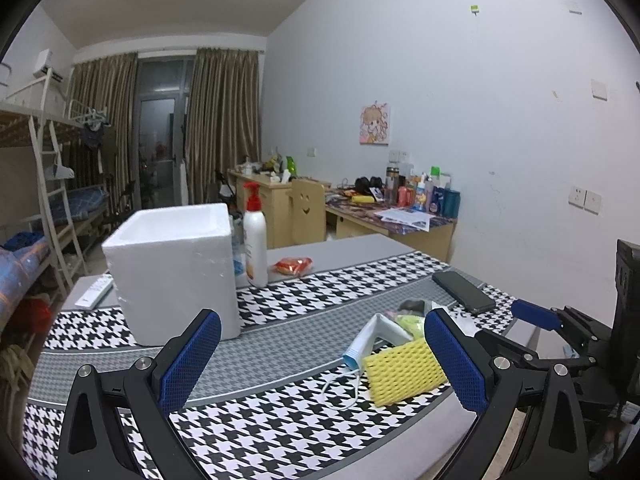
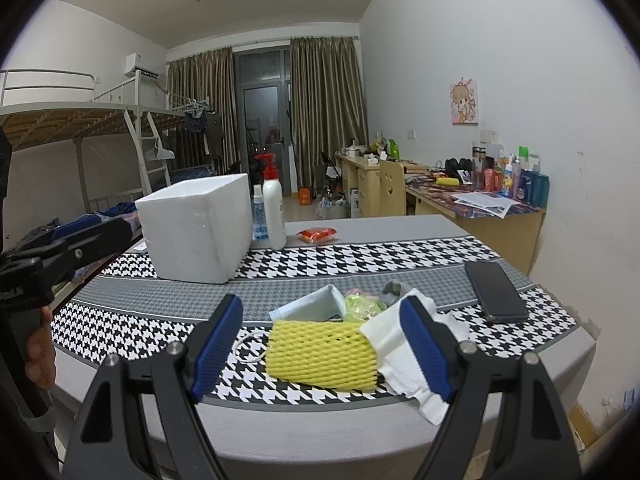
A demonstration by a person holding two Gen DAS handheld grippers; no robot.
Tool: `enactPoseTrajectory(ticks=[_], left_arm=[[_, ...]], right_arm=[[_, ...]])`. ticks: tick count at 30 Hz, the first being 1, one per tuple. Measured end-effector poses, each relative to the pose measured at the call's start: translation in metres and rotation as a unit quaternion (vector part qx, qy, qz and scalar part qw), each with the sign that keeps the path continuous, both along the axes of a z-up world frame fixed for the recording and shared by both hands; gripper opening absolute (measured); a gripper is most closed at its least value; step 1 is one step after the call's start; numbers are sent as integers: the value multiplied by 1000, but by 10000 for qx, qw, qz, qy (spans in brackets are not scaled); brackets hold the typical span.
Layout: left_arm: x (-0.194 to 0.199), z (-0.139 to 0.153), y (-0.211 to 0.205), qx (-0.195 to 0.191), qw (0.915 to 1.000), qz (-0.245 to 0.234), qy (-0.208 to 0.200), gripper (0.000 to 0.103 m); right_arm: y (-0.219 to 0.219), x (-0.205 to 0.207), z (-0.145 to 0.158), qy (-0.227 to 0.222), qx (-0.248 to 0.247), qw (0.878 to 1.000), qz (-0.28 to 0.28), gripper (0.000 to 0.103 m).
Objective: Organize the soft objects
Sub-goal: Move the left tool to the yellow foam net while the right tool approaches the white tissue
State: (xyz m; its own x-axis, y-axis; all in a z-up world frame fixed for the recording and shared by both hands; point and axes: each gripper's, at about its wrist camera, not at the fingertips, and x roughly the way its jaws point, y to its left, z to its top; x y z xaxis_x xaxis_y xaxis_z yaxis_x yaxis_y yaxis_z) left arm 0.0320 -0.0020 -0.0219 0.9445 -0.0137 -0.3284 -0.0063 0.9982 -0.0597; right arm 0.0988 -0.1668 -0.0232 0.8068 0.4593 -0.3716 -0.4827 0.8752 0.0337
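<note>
**Yellow foam net waits at the front of the pile, both grippers wide and empty**

Yellow foam netting (image 2: 322,356) lies flat at the near edge of a small heap of soft things on the houndstooth table runner (image 2: 360,260). Taking the white foam box (image 2: 196,228) as the landmark, the heap sits to its right and nearer the cameras, well apart from it. Behind the netting rests a face mask (image 2: 308,304) with its ear loop trailing toward the box side, a pale green crumpled item (image 2: 362,304) and a white tissue (image 2: 404,344) on the side away from the box.

The right gripper (image 2: 320,356) hovers with its jaws spread wide to either side of the netting, pressing on nothing. The left gripper (image 1: 320,360) also stands apart and empty, between box and heap.

By the look of it, the work is at its first pick: nothing soft shows above the box rim. The next move likely calls for lowering the right gripper onto the netting, closing gently on that squashy sleeve, then carrying it over to the open top of the box.
</note>
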Motion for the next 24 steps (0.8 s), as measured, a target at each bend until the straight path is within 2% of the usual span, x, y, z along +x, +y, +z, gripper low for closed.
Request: enactPoseTrajectory(ticks=[5, 24], left_arm=[[12, -5, -3, -99, 9997, -76, 190, 102], [52, -30, -29, -93, 9957, -471, 795, 102]], right_arm=[[-6, 10, -5, 96, 3, 9999, -92, 84], [-24, 38, -22, 489, -62, 9981, -362, 84]])
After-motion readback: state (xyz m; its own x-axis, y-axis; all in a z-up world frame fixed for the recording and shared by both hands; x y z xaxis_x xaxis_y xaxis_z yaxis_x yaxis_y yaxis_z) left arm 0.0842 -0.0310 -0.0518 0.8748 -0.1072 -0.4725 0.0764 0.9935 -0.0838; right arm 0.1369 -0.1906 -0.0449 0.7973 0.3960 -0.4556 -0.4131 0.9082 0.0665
